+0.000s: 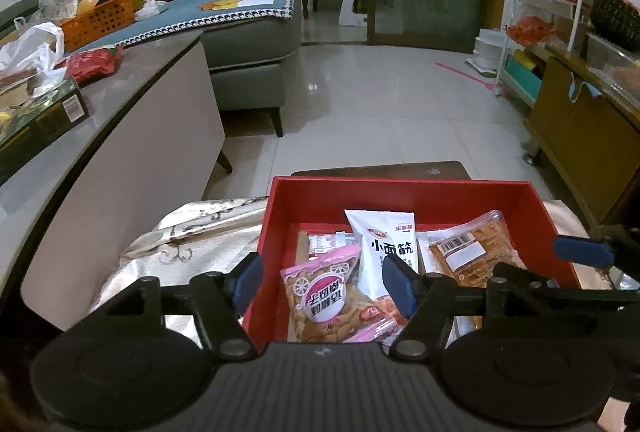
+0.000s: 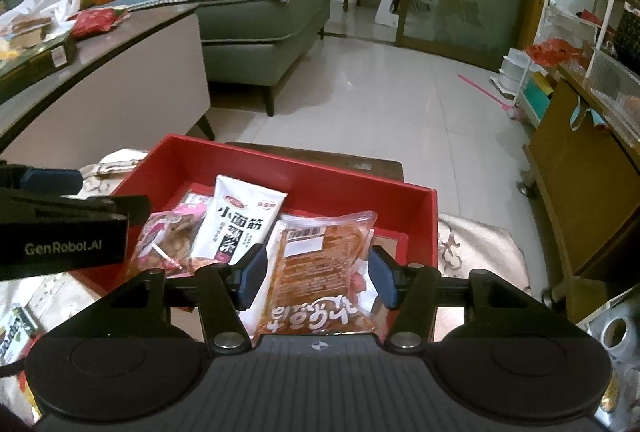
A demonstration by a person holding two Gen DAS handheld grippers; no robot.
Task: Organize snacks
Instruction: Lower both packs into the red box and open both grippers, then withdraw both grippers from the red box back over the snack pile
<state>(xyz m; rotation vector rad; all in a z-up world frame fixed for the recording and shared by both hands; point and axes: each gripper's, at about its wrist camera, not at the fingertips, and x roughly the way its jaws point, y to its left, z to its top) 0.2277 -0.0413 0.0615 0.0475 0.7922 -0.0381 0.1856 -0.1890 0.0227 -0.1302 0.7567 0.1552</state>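
the left hand-held gripper hangs over the near left part of the red box with its blue pads apart and nothing pressed between them; the left pad sits about over the box's left wall, the right pad in front of the white pack. the pink pack lies in the box just below the gap, not gripped as far as the view shows. the right hand-held gripper also has its pads apart, straddling the orange pack, which lies in the box's right half; the pads stand just beside its edges, and whether they touch it cannot be told. the white pack leans between the pink and orange packs, its top toward the far wall. the box rests on a bench draped in a pale patterned cloth. the left view shows the orange pack's barcode label and one blue finger of the right hand-held gripper at the right edge. the right view shows the left hand-held gripper's black body from the side, the large print on the orange pack's near end, and a roll of tape at the lower right.
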